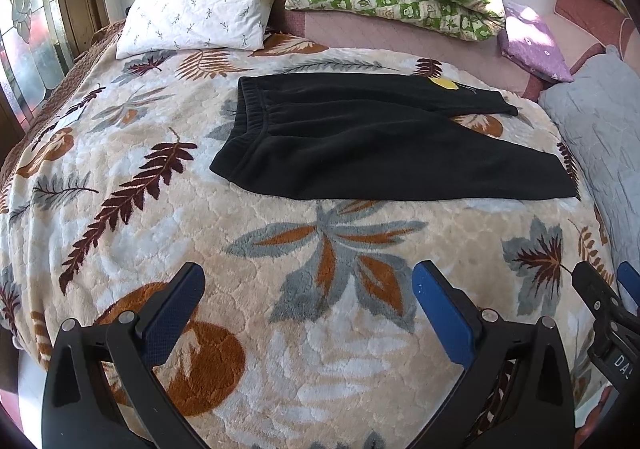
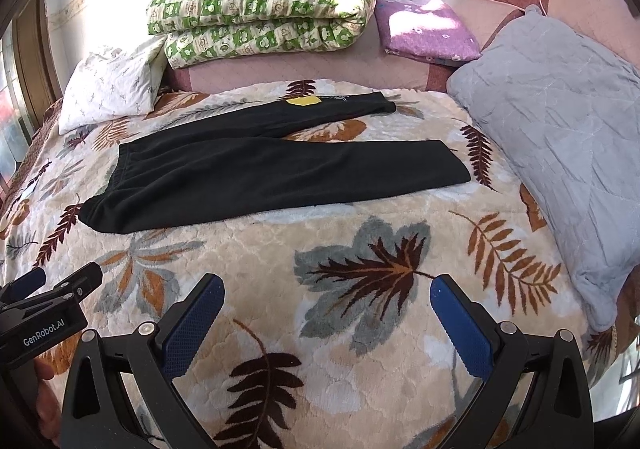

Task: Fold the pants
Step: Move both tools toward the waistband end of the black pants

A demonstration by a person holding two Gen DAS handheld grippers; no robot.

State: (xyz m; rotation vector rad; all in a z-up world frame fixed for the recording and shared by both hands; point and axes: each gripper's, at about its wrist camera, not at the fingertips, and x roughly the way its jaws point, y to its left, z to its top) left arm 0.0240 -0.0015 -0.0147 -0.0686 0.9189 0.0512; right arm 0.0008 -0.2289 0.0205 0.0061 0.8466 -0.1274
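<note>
While both grippers, left (image 1: 308, 297) and right (image 2: 327, 309), hover near the bed's (image 1: 280, 349) edge with fingers apart and empty, reach for the far leg of the pants (image 1: 360, 137) lying flat mid-bed, though its yellow patch (image 2: 305, 100) is perhaps a tag.

Matt black fleece pants (image 1: 360, 137) on plush, embossed blanket (image 1: 280, 329).

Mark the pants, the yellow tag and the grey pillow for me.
pants (image 2: 256, 177): right wrist view, middle of the near leg.
yellow tag (image 2: 305, 101): right wrist view, its centre, on the far leg.
grey pillow (image 2: 560, 121): right wrist view, its top face.
</note>
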